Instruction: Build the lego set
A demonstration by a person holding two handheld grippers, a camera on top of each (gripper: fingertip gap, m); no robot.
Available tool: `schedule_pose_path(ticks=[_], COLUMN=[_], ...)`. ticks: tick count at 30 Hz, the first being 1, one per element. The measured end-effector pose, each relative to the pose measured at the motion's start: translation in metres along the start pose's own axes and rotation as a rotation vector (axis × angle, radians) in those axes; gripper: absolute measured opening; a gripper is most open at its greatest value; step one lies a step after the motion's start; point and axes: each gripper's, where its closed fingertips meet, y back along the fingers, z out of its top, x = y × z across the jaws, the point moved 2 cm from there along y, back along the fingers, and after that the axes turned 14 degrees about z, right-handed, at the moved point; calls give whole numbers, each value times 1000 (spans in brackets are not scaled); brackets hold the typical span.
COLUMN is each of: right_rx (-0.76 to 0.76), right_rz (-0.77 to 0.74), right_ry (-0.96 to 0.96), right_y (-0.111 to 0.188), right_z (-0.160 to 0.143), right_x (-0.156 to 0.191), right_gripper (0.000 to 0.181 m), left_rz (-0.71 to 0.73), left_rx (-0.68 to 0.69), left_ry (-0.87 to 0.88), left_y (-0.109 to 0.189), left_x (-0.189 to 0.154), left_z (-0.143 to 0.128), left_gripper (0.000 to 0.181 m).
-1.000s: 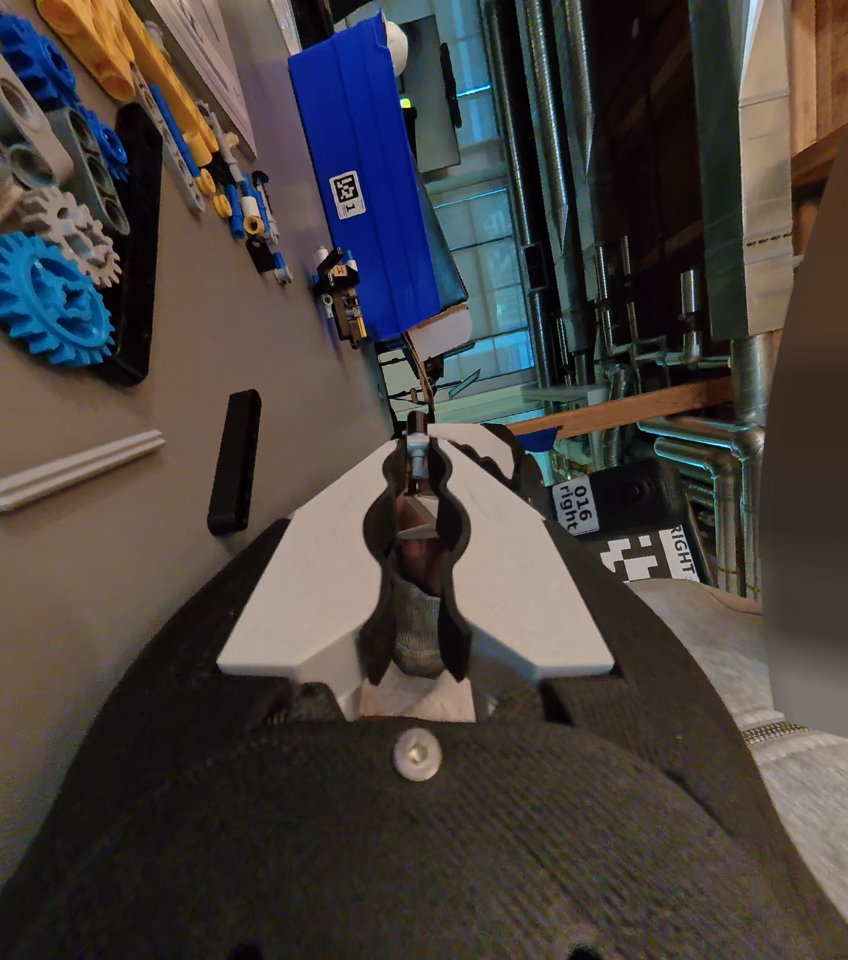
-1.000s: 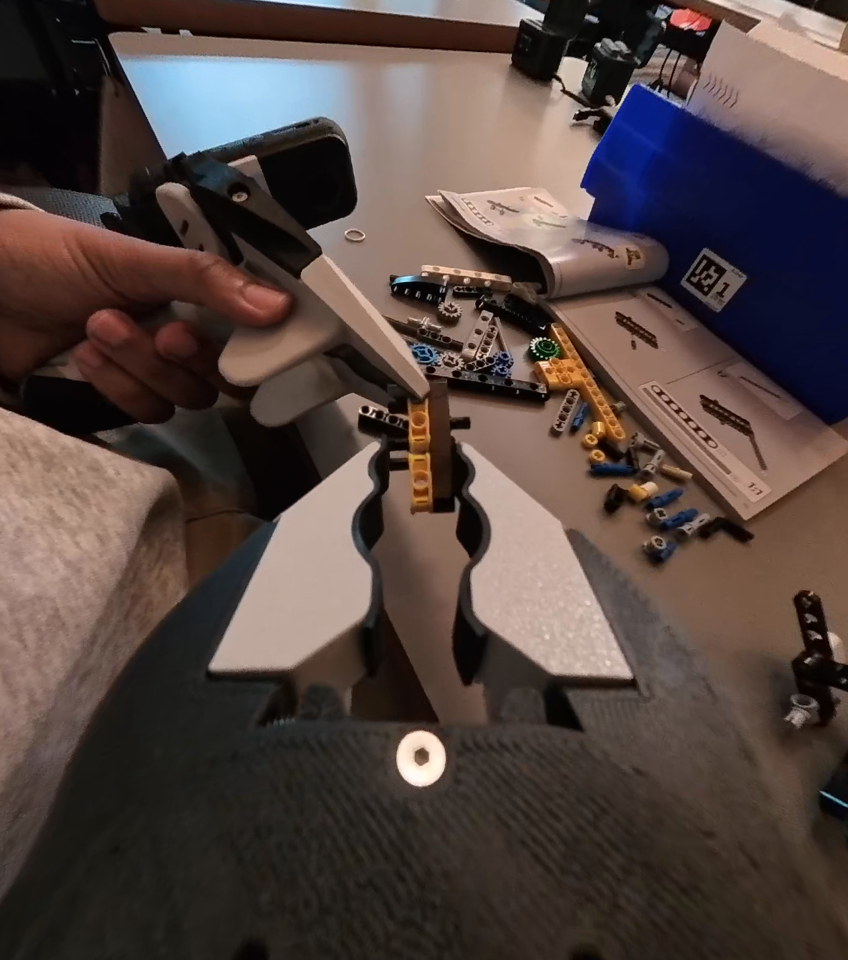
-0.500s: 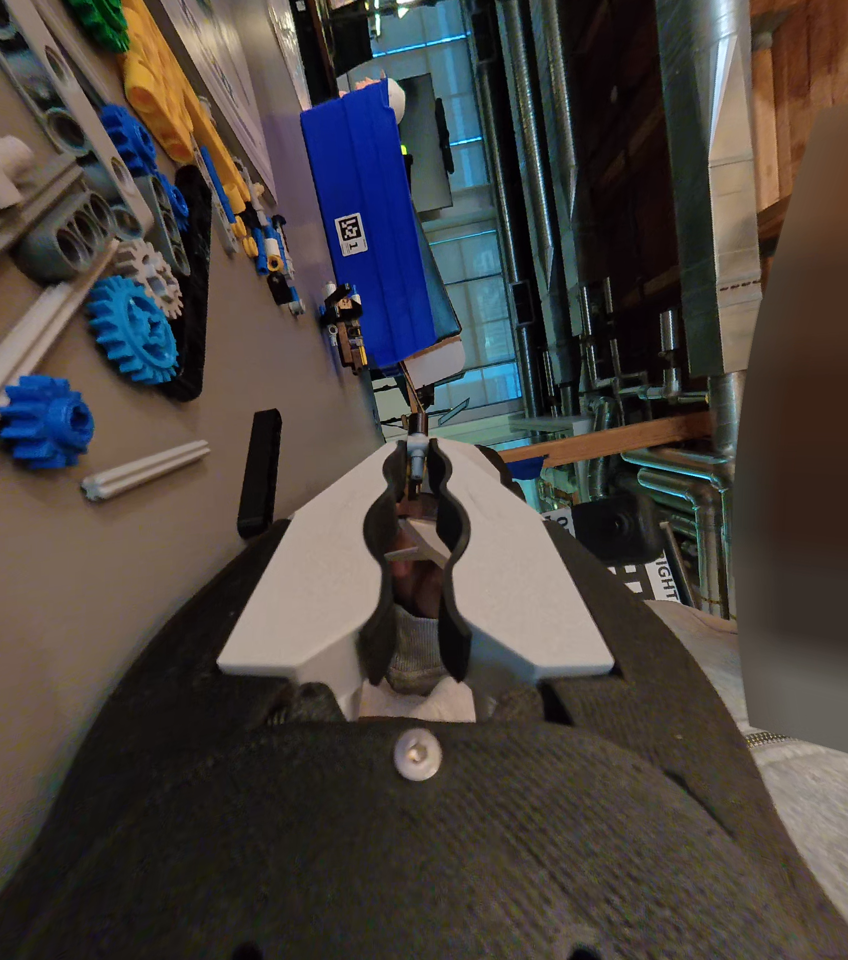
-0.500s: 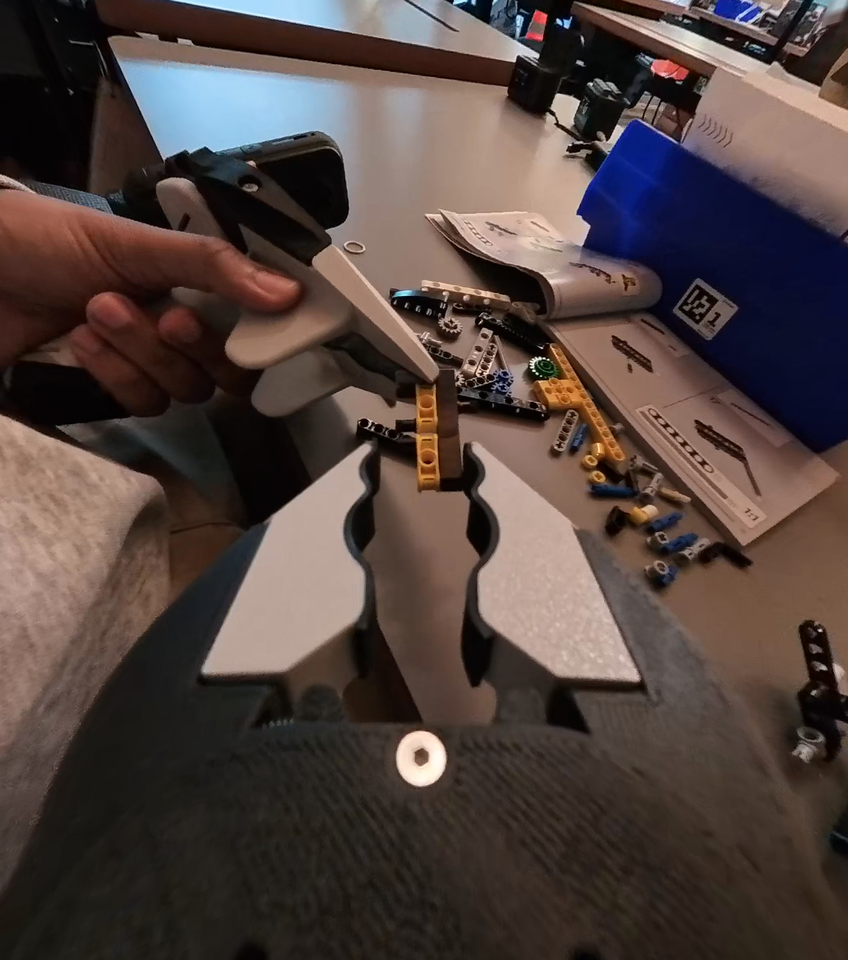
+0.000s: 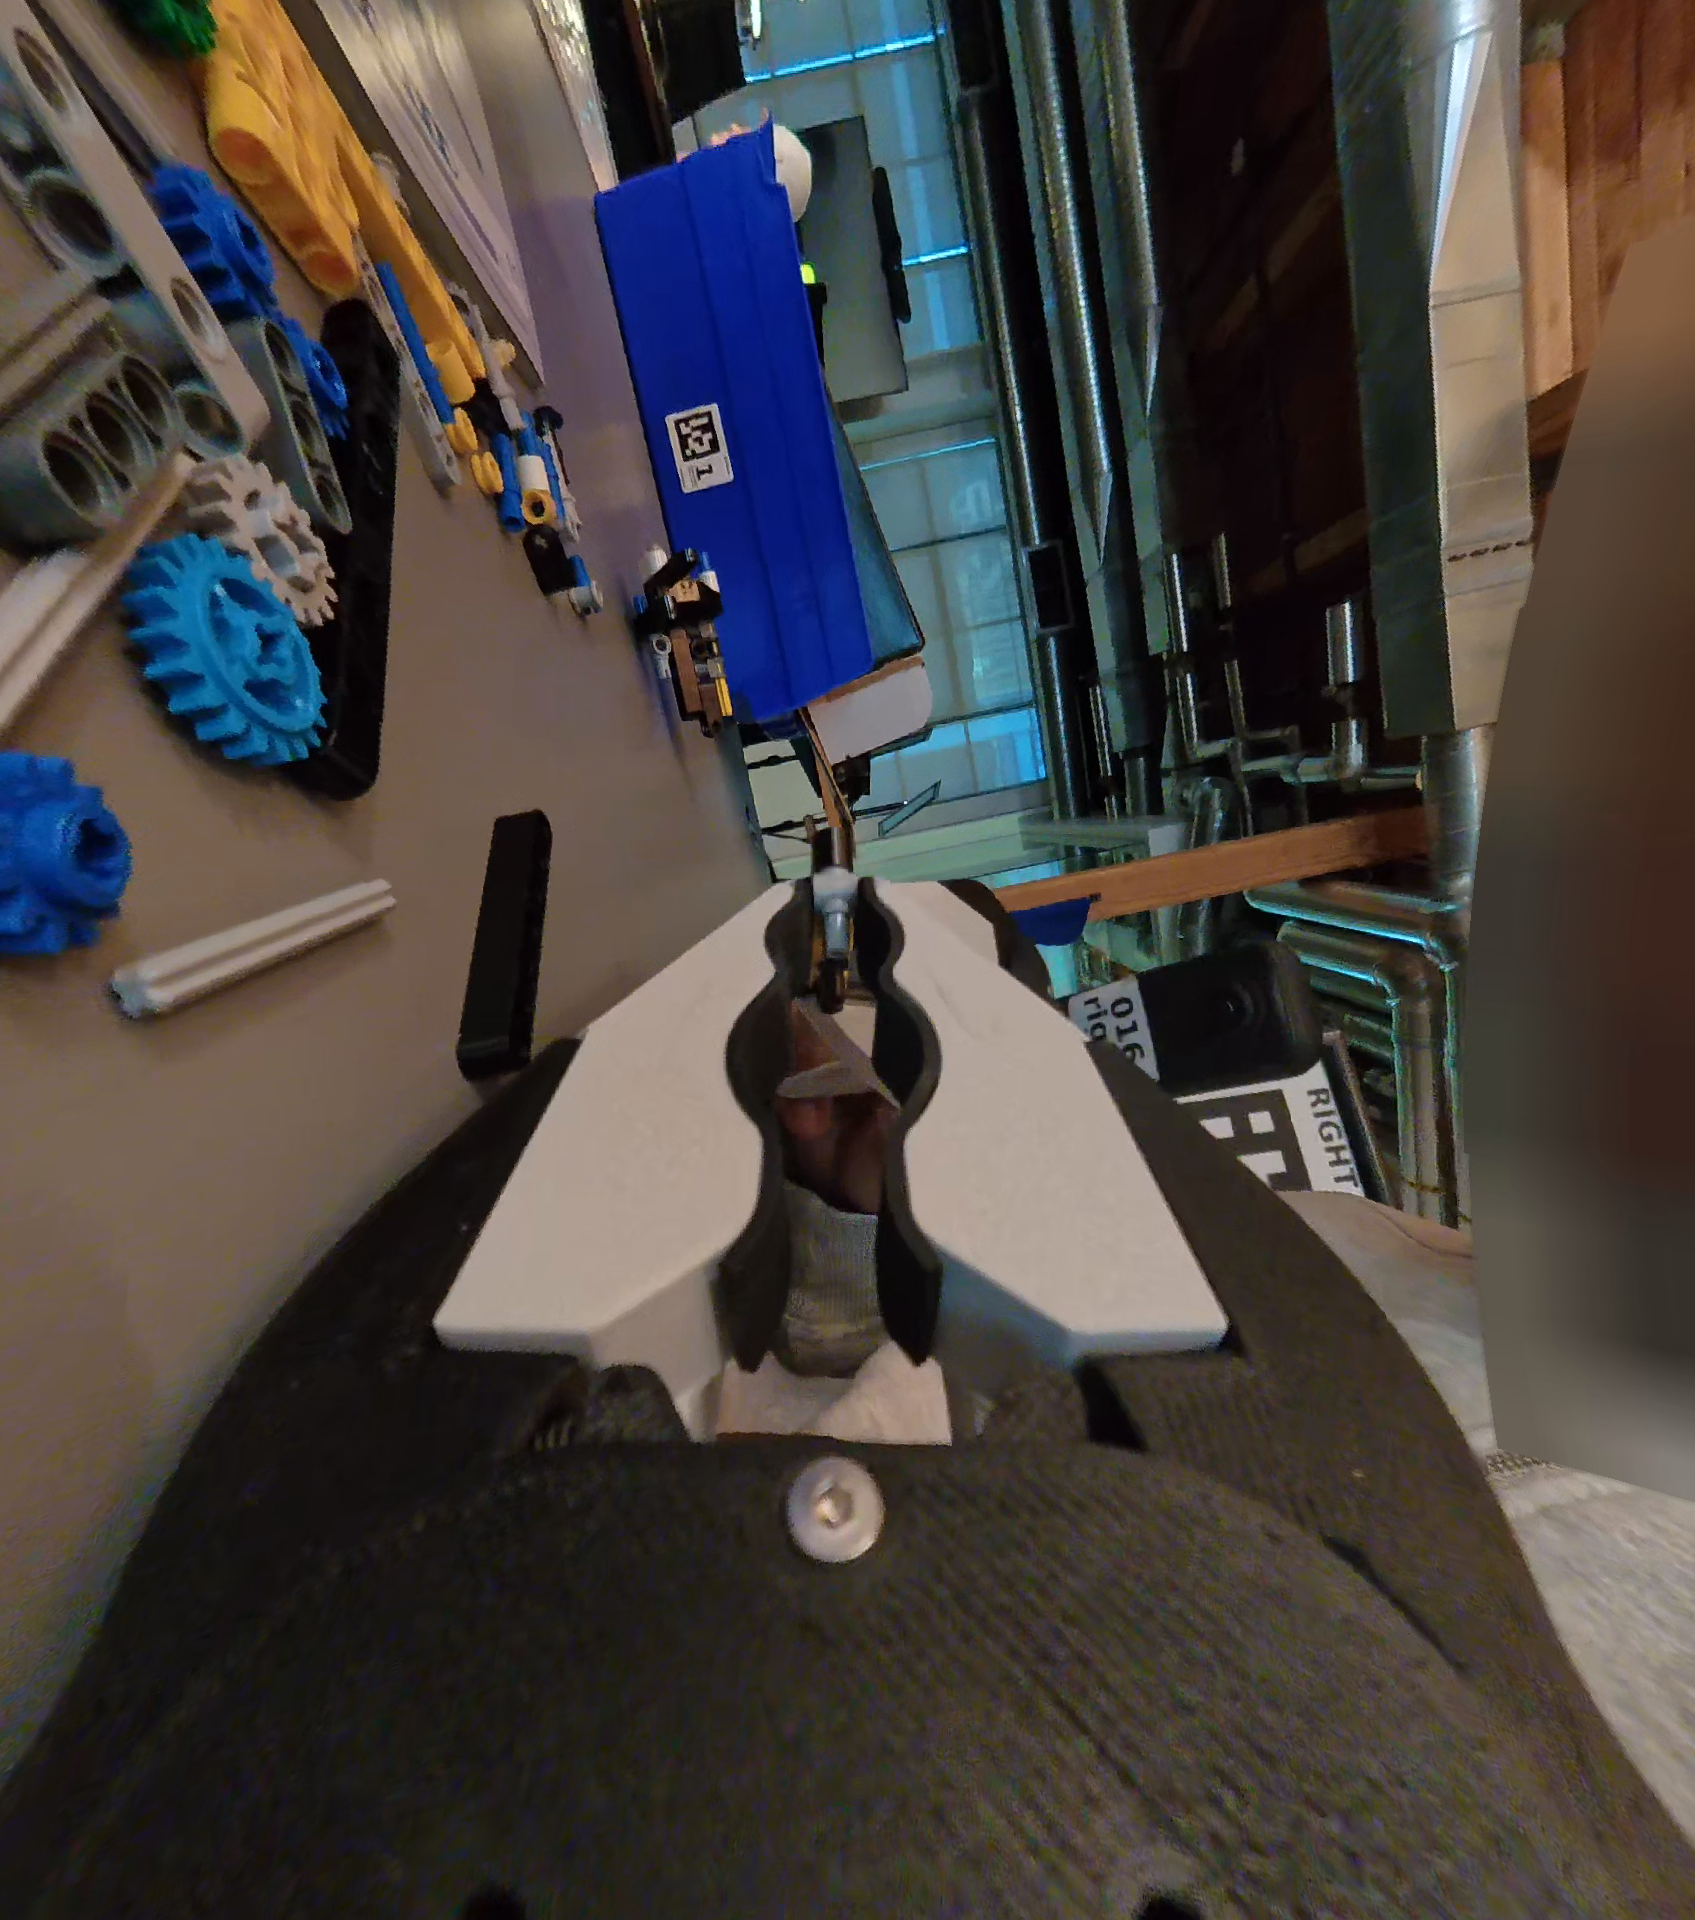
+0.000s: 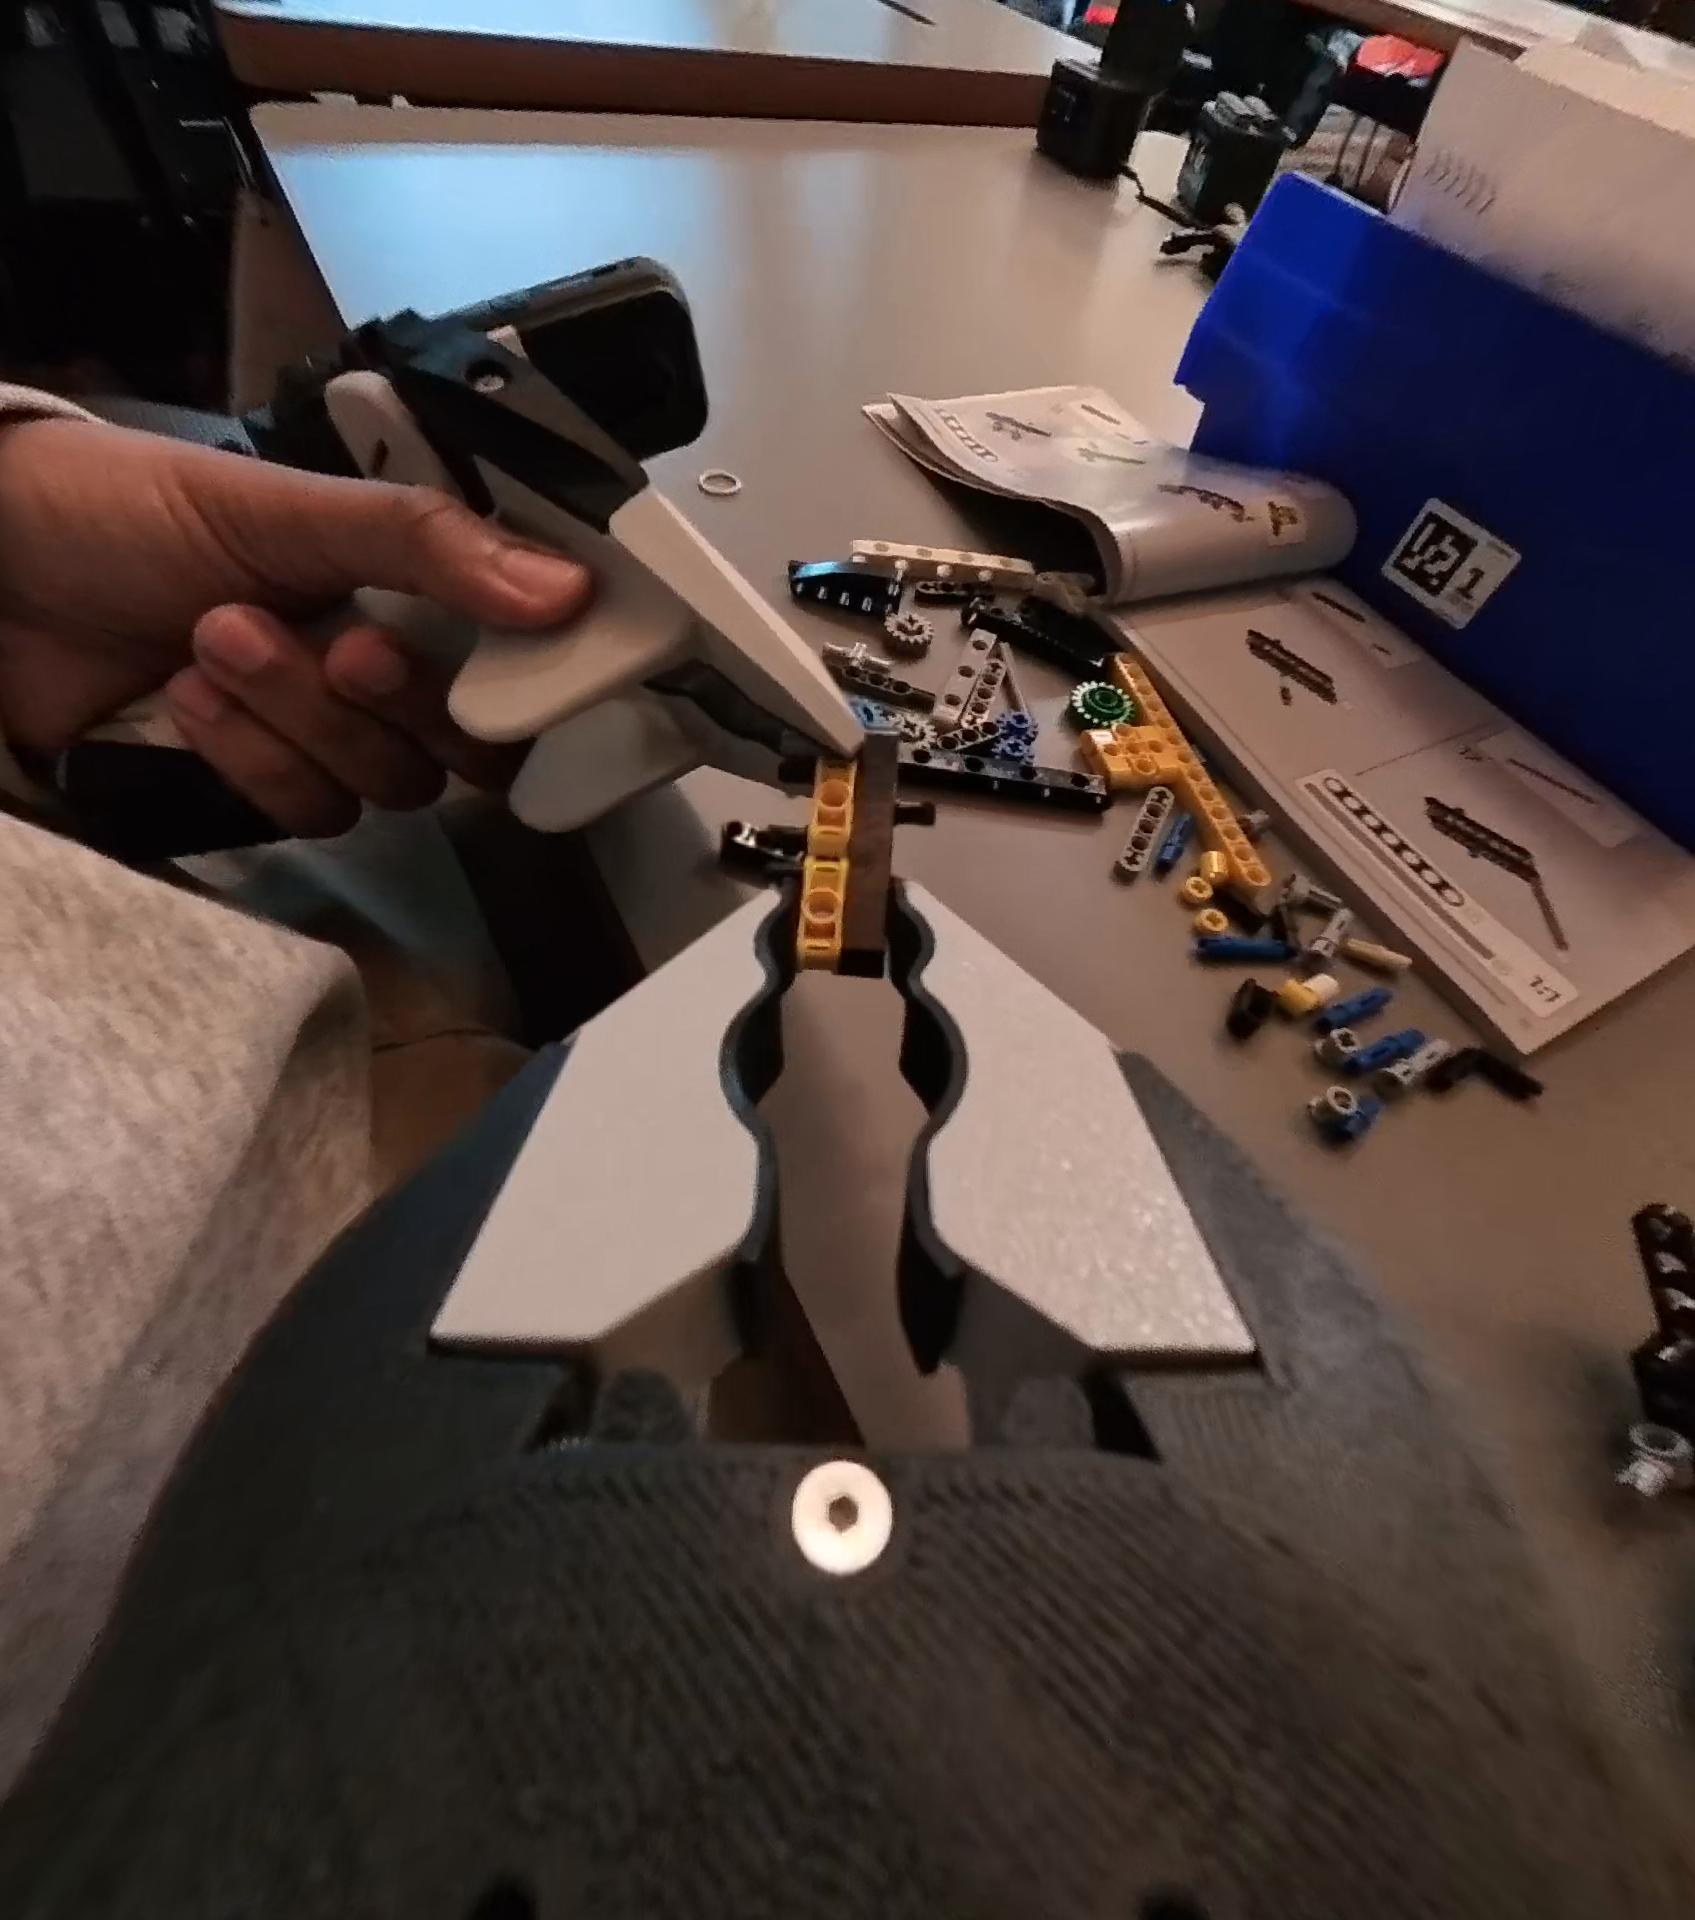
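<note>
My left gripper is shut on a small grey pin at its tips. In the right wrist view a hand holds the left gripper, and its tips touch the top end of a yellow and dark beam assembly. My right gripper is shut on the lower end of that assembly and holds it upright above the table edge. The pin itself is hidden in the right wrist view.
Loose pieces lie on the grey table beside open instruction booklets and a blue bin. A black partial build stands at the right. Blue gears, a grey axle and a black beam lie near the left gripper. My two grippers' fingertips are within a few centimetres of each other.
Both grippers stay shut. The left gripper has shifted so that more loose pieces show at its left, and its tips now sit at the top end of the assembly.
</note>
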Motion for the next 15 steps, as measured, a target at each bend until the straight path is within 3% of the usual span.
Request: schedule_pose_path(ticks=[1,5,9,12,15], right_rx=[-3,-37,-155,-247,-351], right_rz=[-9,11,85,211,365], right_ry=[1,-52,-224,-408,-604], right_y=[0,0,6,7,8], right_z=[1,0,1,2,5], right_x=[0,-4,-11,-10,-7], right_gripper=[24,44,57,58,54], left_rz=[-8,7,19,17,-7], left_rx=[-3,-15,-19,26,154], left_ry=[7,-6,-17,-58,-147], left_y=[1,5,9,9,7], left_x=[-1,0,2,1,-7], left_z=[1,5,7,3,-10], left_gripper=[4,5,5,4,4])
